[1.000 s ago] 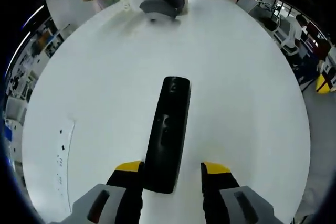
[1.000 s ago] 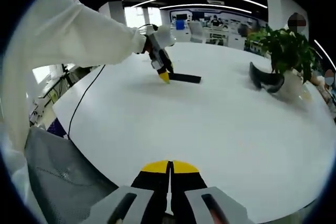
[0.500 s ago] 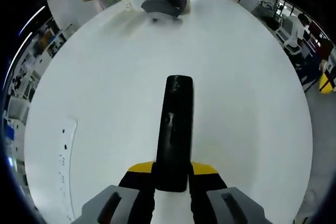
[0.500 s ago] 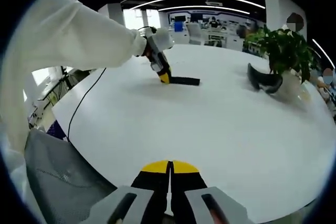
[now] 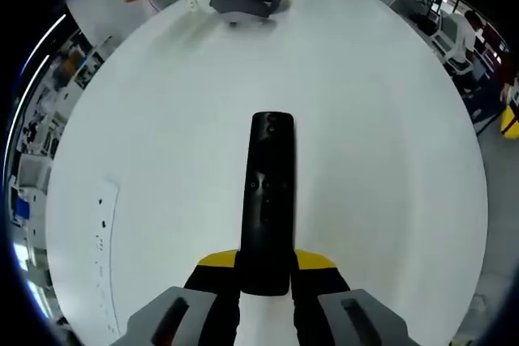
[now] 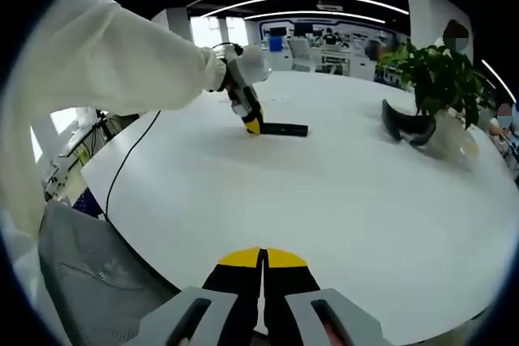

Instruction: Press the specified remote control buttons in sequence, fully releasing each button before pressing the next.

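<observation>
We have the left gripper (image 5: 266, 263) clamped on the near end of the long black plastic remote control (image 5: 268, 197): its 2 yellow-tipped jaws sit tight against both sides of the remote. The remote lies flat on the round white table (image 5: 162, 119), running straight away from the gripper, buttons faintly visible along its top face but too small to tell apart.

In the right gripper view we see the same grip from a distance: left gripper (image 6: 252, 126) tilted down at the remote (image 6: 284, 129), held by a hand in a white glove (image 6: 250, 60) on a white sleeve (image 6: 105, 62). A thin black cable (image 6: 134, 155) drops from that arm over the table edge.

The right gripper (image 6: 263, 258) hangs above the near table edge, well apart from the remote, jaws closed flush together with nothing between them.

At the far side we see a green leafy potted plant (image 6: 438, 70) and, just beside it, a dark grey curved headset-like object (image 6: 409, 127), both on the table (image 6: 340, 192).
</observation>
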`<control>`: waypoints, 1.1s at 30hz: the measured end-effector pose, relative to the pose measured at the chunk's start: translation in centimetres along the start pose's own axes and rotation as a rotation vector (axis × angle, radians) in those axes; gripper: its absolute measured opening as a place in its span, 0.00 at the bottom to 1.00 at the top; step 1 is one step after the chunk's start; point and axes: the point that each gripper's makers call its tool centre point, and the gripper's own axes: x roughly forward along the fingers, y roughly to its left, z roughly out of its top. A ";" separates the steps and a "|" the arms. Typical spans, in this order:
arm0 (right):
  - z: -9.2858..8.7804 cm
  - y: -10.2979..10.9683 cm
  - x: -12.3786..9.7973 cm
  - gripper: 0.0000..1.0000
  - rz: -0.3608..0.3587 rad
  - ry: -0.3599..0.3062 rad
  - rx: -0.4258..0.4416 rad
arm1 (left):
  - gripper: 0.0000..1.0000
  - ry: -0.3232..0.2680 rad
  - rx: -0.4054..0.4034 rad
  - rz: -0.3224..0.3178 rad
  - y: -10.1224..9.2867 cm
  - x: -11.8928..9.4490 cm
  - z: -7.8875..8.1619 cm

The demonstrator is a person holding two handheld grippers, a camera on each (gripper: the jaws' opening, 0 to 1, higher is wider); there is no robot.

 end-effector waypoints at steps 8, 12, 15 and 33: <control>0.1 0.1 0.0 0.00 0.003 -0.004 0.000 | 0.22 -0.003 -0.006 -0.041 -2.4 0.0 -0.3; 0.2 0.1 -0.1 0.00 0.004 -0.008 -0.006 | 0.22 0.008 0.008 -0.047 -2.8 0.2 -0.5; 0.2 0.1 -0.1 0.00 0.003 -0.013 -0.006 | 0.22 0.017 0.004 -0.047 -3.3 0.2 -0.6; 0.3 0.2 -0.2 0.00 0.002 -0.019 -0.016 | 0.22 0.084 0.025 -0.042 -6.8 -0.1 -1.3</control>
